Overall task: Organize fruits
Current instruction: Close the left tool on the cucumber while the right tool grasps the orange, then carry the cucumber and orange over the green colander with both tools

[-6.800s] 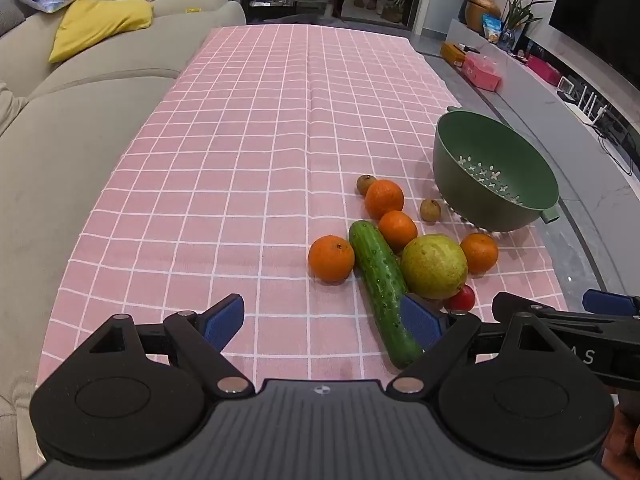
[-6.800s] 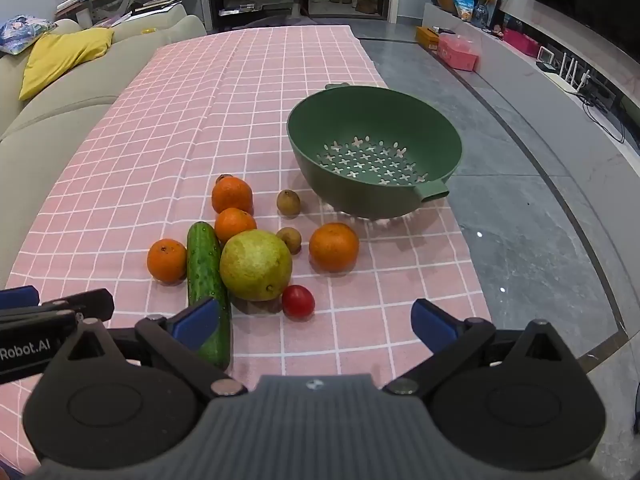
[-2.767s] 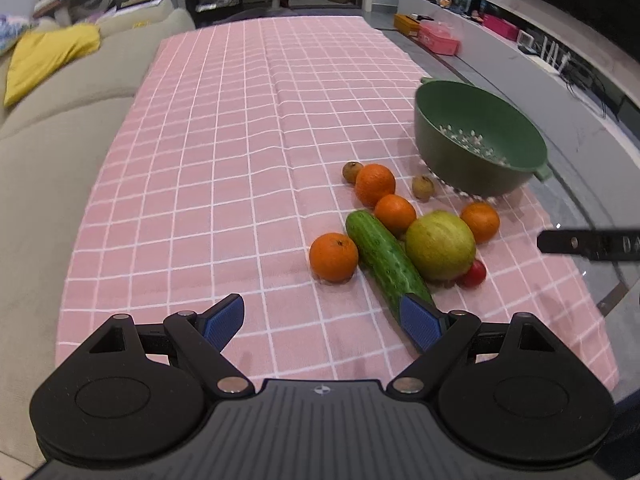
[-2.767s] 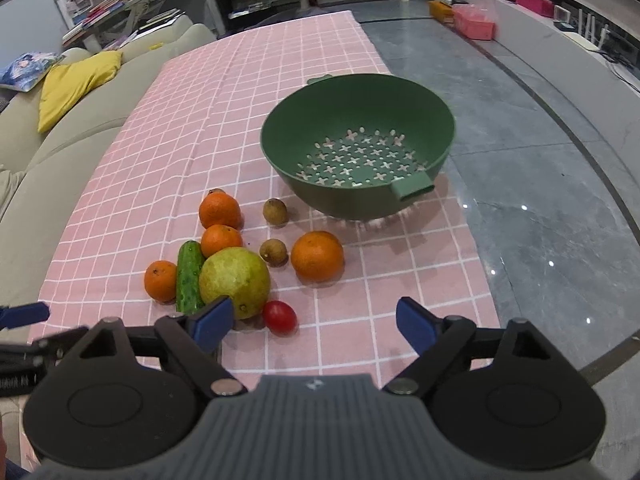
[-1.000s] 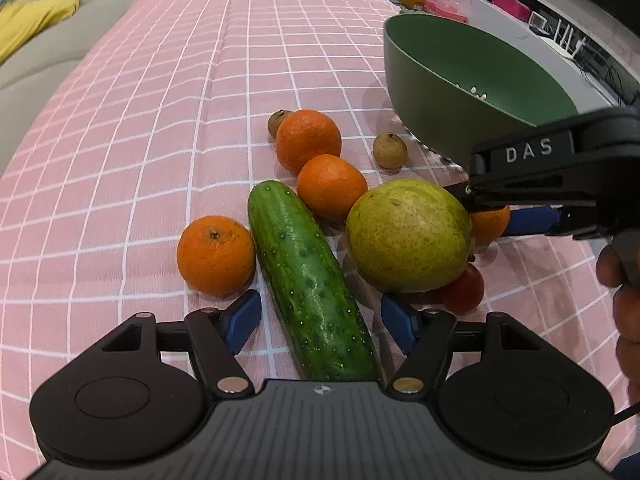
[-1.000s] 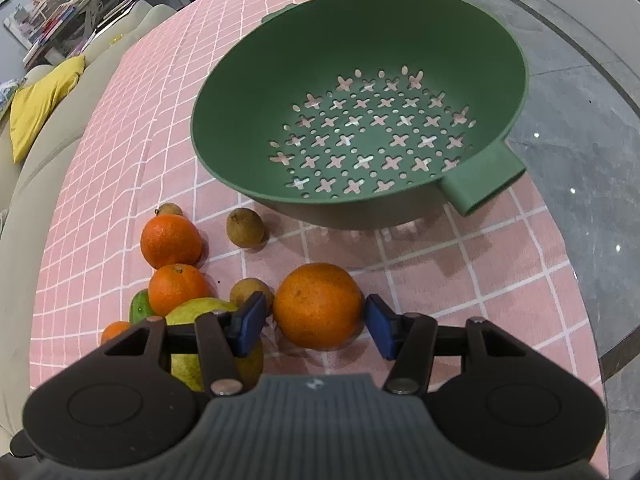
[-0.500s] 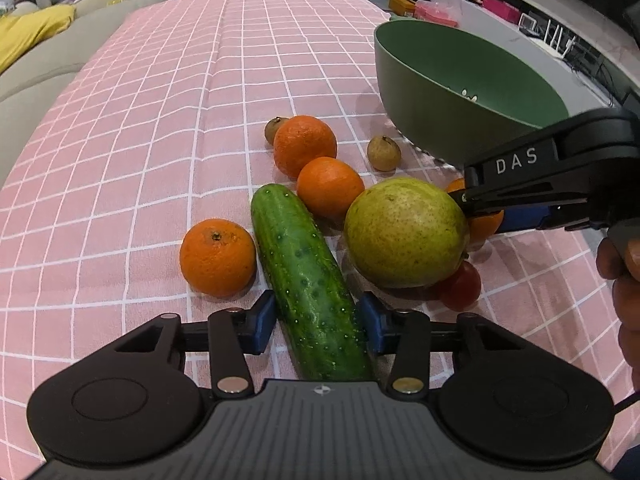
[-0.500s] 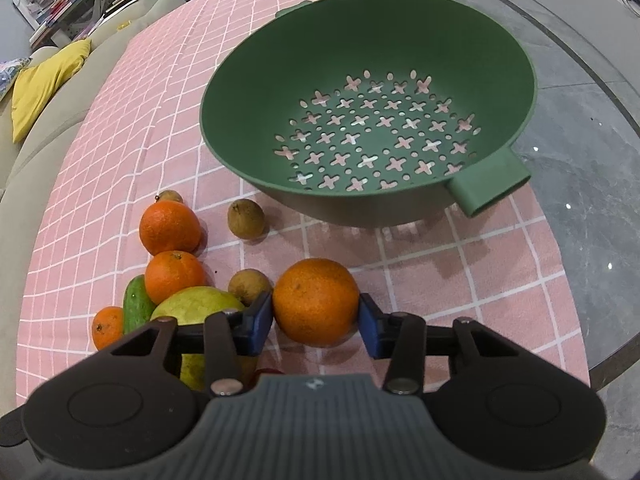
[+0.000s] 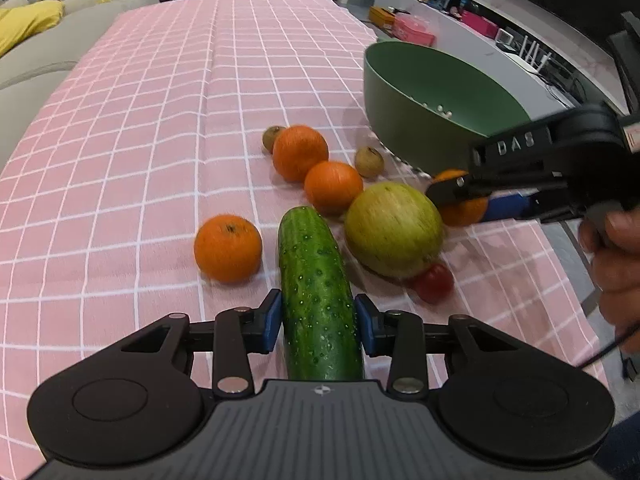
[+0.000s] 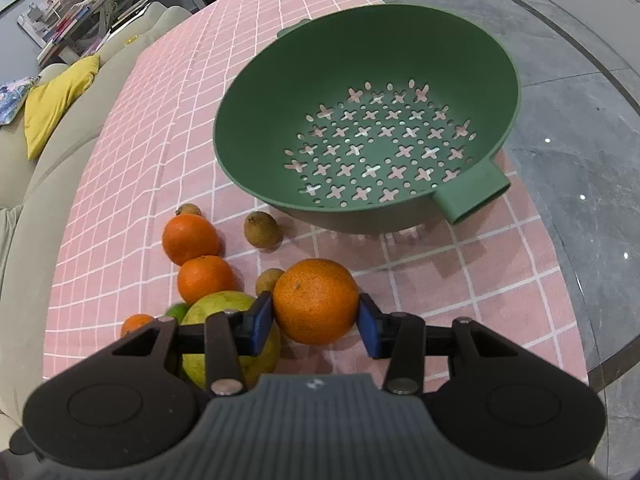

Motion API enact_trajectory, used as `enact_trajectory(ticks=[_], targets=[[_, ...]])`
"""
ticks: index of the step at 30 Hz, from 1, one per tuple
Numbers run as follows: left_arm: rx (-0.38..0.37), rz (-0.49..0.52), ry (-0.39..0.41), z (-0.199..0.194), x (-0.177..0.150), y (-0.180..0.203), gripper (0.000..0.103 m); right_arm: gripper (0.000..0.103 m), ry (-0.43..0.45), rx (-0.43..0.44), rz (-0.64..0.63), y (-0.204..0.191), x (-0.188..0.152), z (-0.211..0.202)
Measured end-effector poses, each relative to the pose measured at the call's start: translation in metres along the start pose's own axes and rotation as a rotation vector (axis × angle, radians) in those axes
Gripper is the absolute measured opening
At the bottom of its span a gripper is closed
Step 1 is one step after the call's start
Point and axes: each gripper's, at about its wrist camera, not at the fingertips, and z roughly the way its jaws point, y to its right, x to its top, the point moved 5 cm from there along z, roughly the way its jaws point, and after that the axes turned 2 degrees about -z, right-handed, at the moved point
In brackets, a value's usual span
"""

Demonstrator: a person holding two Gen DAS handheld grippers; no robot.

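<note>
My left gripper is shut on the near end of a green cucumber on the pink checked cloth. My right gripper is shut on an orange; it also shows in the left wrist view, in front of the green colander. A large yellow-green pear lies between cucumber and held orange, with a small red tomato in front. Three more oranges and small brown fruits lie around.
The colander stands at the cloth's right side near the table edge, over grey floor. A beige sofa with a yellow cushion runs along the left. A low white shelf with boxes is at the far right.
Both grippers have closed: the left onto the cucumber, the right onto the orange. The right gripper has risen slightly with the orange; both views have shifted a little.
</note>
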Motion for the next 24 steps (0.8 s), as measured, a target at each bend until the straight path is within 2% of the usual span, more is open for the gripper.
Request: enact_trajectory(ticks=[5,9,13,18,20,24], targets=[[-0.011,0.032,-0.046,-0.006,-0.008,0.0,0.043,0.042,-0.001,0.009,-0.002,-0.001,-0.001,-0.003],[0.03,0.049,-0.116,0.004,-0.021,-0.006,0.041,0.042,-0.005,0.009,0.003,0.001,-0.002,-0.002],[0.048,0.066,-0.116,0.008,-0.019,-0.004,0.042,0.042,-0.005,0.012,0.003,0.001,-0.002,-0.002],[0.066,0.041,-0.123,0.015,-0.01,-0.003,0.05,0.042,-0.005,0.016,0.004,0.001,-0.002,-0.002],[0.051,0.035,-0.12,0.015,-0.007,-0.003,0.041,0.042,-0.005,0.015,0.006,0.001,-0.002,-0.001],[0.049,0.065,-0.117,0.013,-0.011,-0.002,0.041,0.042,-0.008,0.015,0.007,0.001,-0.002,-0.001]])
